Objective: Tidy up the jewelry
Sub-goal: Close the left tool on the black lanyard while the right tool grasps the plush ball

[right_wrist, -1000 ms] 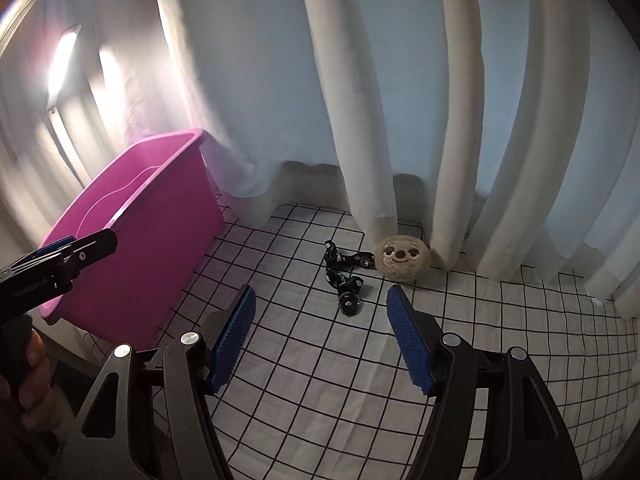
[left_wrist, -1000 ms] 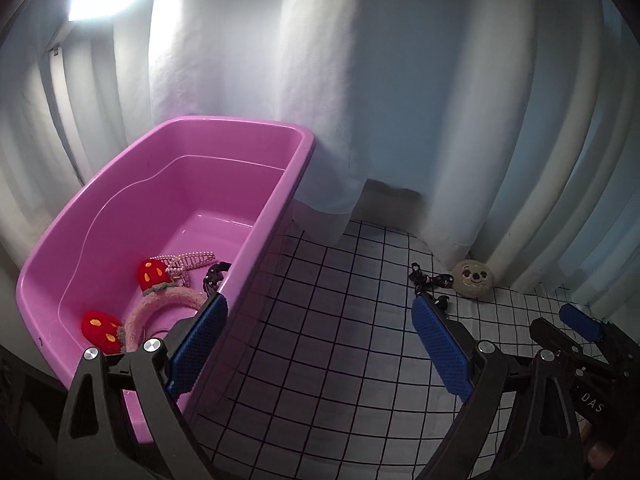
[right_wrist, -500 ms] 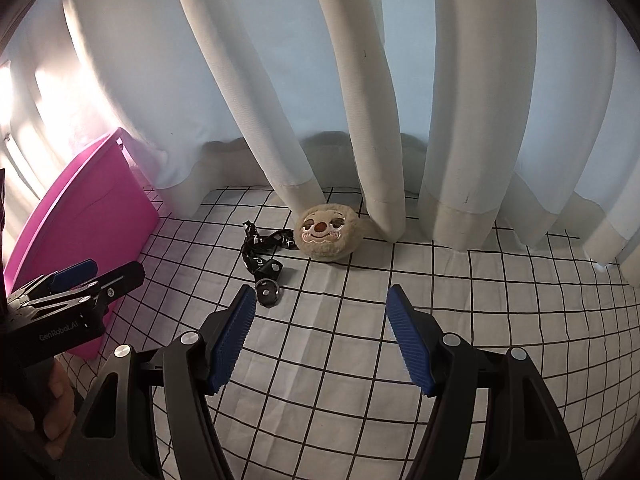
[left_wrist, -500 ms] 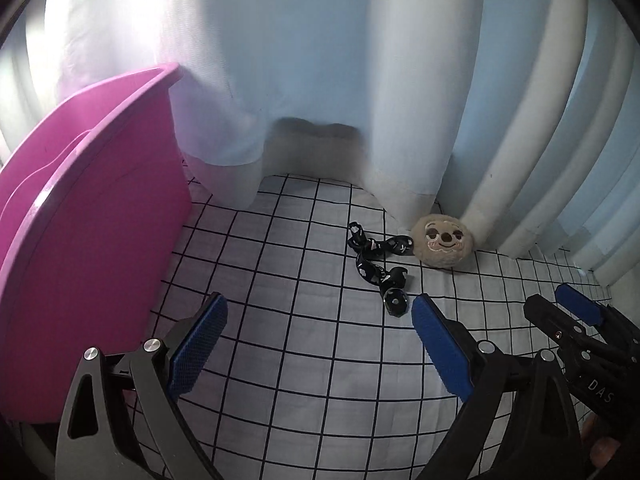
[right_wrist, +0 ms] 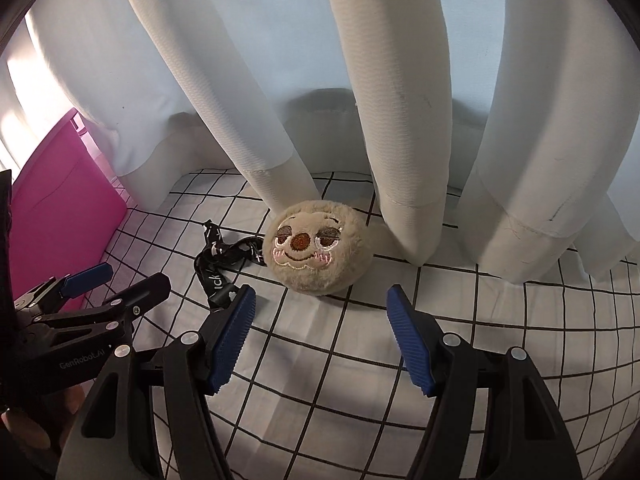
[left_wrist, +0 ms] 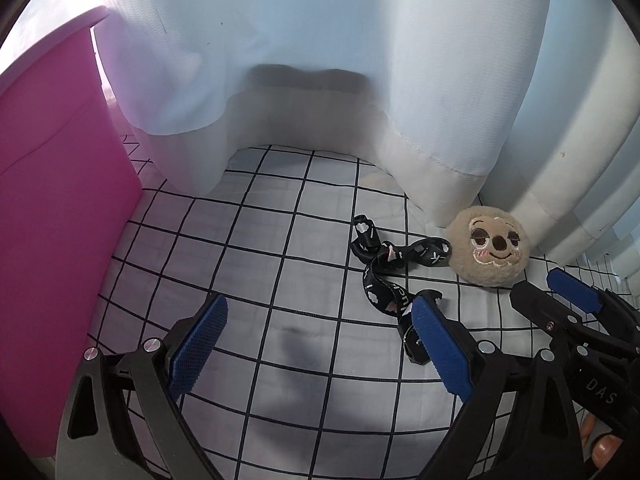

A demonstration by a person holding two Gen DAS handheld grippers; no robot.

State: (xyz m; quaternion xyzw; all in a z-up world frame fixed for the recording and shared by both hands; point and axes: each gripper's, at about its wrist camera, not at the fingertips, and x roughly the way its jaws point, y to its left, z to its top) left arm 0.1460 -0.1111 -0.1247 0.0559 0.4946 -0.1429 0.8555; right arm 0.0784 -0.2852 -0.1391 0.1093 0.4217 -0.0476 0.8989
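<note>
Two hand-held grippers are held wide and empty over the grid-patterned tabletop (left_wrist: 280, 240). The plush sloth charm (right_wrist: 316, 252) with its black strap (right_wrist: 218, 268) is seen against the curtain hem (right_wrist: 412, 216), directly ahead of the right hand-held gripper (right_wrist: 320, 332), which is judged nearer. From the left hand-held gripper (left_wrist: 316, 344), the strap (left_wrist: 384, 272) trails ahead-right, toward the charm (left_wrist: 490, 252). A pink bin (left_wrist: 52, 220) stands left.

Left tool (left_wrist: 316, 338): black frame, blue ribbed pads, silver screws, "GenRobot.AI" lettering.
Right tool (right_wrist: 320, 334): black frame, blue ribbed pads, silver screws, "DAS" lettering.
</note>
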